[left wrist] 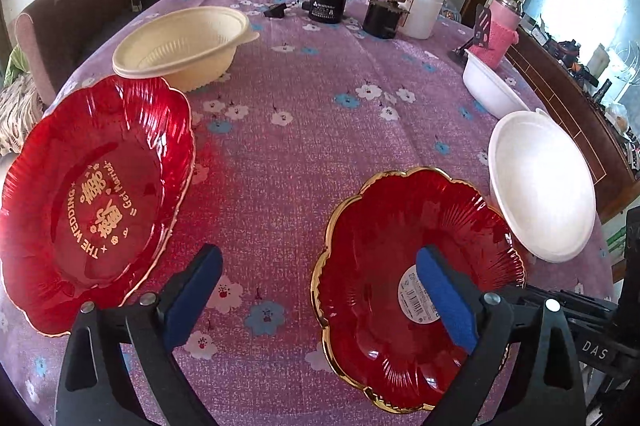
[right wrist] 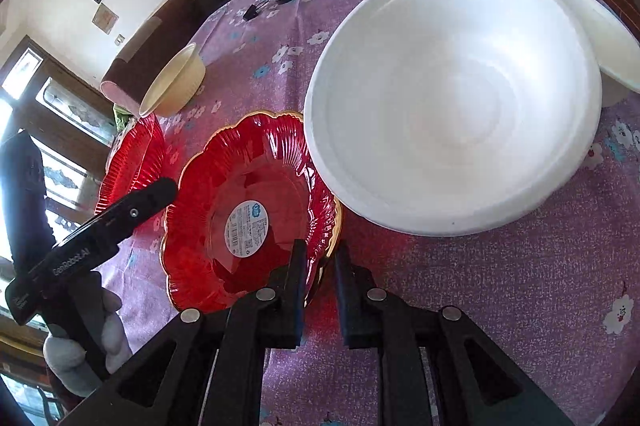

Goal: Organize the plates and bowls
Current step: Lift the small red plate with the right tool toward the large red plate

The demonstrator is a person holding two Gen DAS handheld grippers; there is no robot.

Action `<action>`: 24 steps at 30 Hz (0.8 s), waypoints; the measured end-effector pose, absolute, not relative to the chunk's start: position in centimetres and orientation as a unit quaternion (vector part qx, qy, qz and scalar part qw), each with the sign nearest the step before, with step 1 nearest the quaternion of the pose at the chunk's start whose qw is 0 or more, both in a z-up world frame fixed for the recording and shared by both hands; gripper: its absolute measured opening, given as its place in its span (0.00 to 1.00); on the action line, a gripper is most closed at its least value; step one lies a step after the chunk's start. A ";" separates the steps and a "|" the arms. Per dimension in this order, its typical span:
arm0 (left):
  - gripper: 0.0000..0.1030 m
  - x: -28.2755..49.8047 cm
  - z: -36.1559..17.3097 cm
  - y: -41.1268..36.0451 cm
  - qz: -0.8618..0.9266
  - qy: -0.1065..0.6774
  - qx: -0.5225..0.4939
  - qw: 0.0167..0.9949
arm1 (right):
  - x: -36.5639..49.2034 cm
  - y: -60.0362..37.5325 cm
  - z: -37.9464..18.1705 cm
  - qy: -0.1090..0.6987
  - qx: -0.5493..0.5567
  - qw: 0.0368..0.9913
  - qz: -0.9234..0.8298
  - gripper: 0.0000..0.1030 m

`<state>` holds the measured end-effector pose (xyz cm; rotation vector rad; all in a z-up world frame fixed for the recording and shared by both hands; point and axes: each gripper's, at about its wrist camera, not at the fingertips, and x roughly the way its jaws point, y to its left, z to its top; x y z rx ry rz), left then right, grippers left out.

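Observation:
A red gold-rimmed plate with a round sticker [left wrist: 384, 266] [right wrist: 256, 210] is tilted at the table's near right. My right gripper [right wrist: 320, 266] is shut on its near rim, one finger inside and one outside. My left gripper [left wrist: 316, 290] is open and empty, above the cloth between the two red plates. A second red plate with gold wedding lettering [left wrist: 92, 202] [right wrist: 136, 154] lies at the left. A cream bowl [left wrist: 180, 46] [right wrist: 172, 86] stands behind it. A white bowl [left wrist: 544, 182] [right wrist: 452, 98] sits right beside the held plate, with another white bowl [left wrist: 492, 90] [right wrist: 592, 26] behind.
The round table wears a purple flowered cloth [left wrist: 304, 114]. At its far side stand two black devices [left wrist: 324, 2], a white jar [left wrist: 420, 6] and a pink-sleeved bottle [left wrist: 504, 26]. A dark sofa runs behind the table; a wooden cabinet is at the right.

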<state>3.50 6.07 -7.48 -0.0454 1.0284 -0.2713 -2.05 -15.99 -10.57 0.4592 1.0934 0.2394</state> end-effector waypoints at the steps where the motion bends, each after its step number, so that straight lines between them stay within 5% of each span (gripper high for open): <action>1: 0.92 3.7 -7.9 6.0 -0.133 0.499 -0.024 0.856 | -2.0 -16.0 -10.8 0.515 0.222 0.820 0.113 0.16; 5: 0.83 4.4 -9.1 5.2 -0.140 0.518 -0.025 0.844 | -2.2 -16.5 -11.3 0.507 0.239 0.820 0.115 0.18; 9: 0.38 3.6 -8.9 4.0 -0.153 0.510 -0.003 0.846 | -2.4 -16.4 -11.4 0.494 0.243 0.827 0.114 0.19; 10: 0.33 3.4 -8.9 3.8 -0.153 0.512 0.000 0.845 | -2.4 -16.3 -11.4 0.492 0.242 0.828 0.114 0.19; 24: 0.27 -1.4 -3.6 8.7 -0.137 0.447 -0.069 0.881 | -4.4 -13.7 -8.0 0.439 0.229 0.855 0.157 0.16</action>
